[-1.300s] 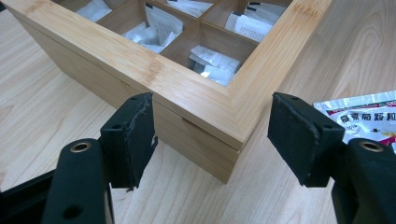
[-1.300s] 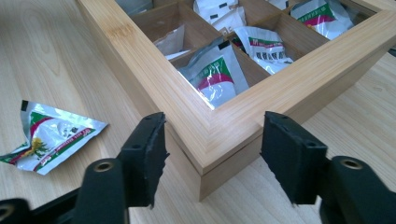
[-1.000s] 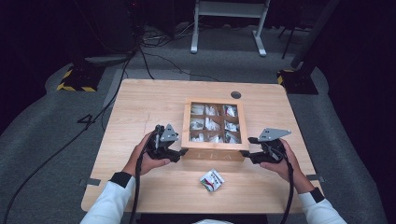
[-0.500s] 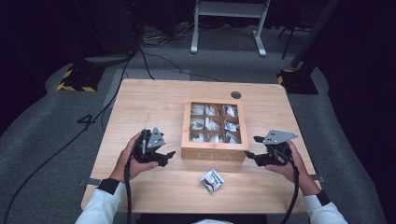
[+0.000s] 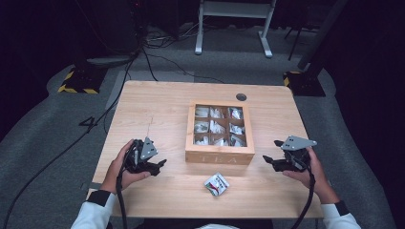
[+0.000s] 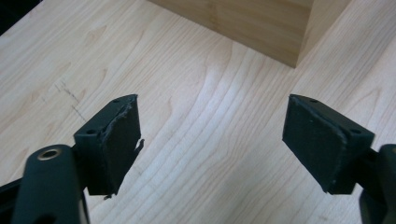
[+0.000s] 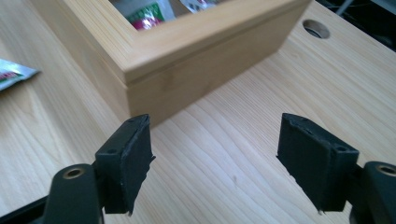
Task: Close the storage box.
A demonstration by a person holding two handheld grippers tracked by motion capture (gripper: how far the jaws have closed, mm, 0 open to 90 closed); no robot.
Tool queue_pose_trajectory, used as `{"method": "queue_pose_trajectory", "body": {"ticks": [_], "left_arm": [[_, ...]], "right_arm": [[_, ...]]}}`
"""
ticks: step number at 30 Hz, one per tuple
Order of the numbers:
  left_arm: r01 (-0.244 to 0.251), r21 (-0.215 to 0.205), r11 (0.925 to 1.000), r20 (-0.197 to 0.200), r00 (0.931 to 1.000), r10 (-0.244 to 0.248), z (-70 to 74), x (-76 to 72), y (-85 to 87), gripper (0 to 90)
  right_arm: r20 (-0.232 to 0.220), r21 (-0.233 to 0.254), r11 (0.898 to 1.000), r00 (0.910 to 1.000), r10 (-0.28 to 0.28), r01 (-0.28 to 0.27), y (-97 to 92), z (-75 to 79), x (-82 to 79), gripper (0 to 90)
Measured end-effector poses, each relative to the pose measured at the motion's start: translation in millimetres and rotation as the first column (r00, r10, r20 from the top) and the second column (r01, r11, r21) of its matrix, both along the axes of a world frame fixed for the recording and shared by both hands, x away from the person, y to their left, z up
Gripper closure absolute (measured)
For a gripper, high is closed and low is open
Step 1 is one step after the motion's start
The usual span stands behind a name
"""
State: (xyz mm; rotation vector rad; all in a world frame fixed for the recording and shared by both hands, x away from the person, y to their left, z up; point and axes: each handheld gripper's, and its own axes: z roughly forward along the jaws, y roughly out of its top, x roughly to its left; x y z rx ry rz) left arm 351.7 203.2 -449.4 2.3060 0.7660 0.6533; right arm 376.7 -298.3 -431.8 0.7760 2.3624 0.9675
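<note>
A wooden tea box (image 5: 219,153) with a glass lid stands mid-table, with packets showing in its compartments. One loose tea packet (image 5: 216,184) lies in front of it near the table's front edge. My left gripper (image 5: 160,167) is left of the box, pointing toward it, apart from it. Its jaws have just been opening and hold nothing; in the left gripper view (image 6: 212,107) there is bare wood between them and the box corner (image 6: 261,23) beyond. My right gripper (image 5: 270,151) is right of the box. Its jaws have also just been opening and are empty (image 7: 215,123), facing the box's side (image 7: 196,60).
The light wooden table (image 5: 157,114) has a round cable hole (image 5: 241,97) behind the box. The packet's edge (image 7: 11,74) shows at far left in the right gripper view. Beyond the table, cables and stand feet lie on grey floor.
Both hands have drawn outward from the box's front corners, the left one leftward and nearer the front edge, the right one rightward. Both pairs of jaws stand wider.
</note>
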Motion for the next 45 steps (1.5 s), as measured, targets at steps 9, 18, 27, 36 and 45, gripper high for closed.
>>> {"method": "queue_pose_trajectory", "body": {"ticks": [9, 18, 27, 36, 45], "left_arm": [[-0.026, 0.033, 0.9991, -0.005, 0.9996, 0.026, -14.5, -7.4, 12.5, 19.0], [-0.069, 0.027, 0.9973, -0.058, 0.9959, 0.070, -32.6, -13.2, 29.9, 18.9], [-0.130, -0.057, 0.9900, -0.123, 0.9849, 0.122, -44.0, -19.1, 49.4, 20.0], [-0.166, -0.152, 0.9744, -0.200, 0.9705, 0.134, -52.6, -19.8, 66.9, 19.8], [-0.195, -0.176, 0.9648, -0.204, 0.9661, 0.158, -54.8, -24.6, 71.7, 19.4]], "right_arm": [[-0.013, -0.011, 0.997, 0.9973, -0.072, 0.072, -26.9, -12.6, -4.1, 26.8], [-0.050, 0.020, 0.987, 0.9862, -0.158, 0.159, -56.4, -32.1, -10.1, 26.9], [-0.105, 0.071, 0.974, 0.9722, -0.209, 0.217, -82.2, -50.0, -18.7, 27.2], [-0.154, 0.122, 0.952, 0.9533, -0.259, 0.279, -98.4, -62.5, -28.7, 26.6], [-0.158, 0.125, 0.933, 0.9347, -0.318, 0.338, -103.6, -71.3, -35.1, 25.4]]}}
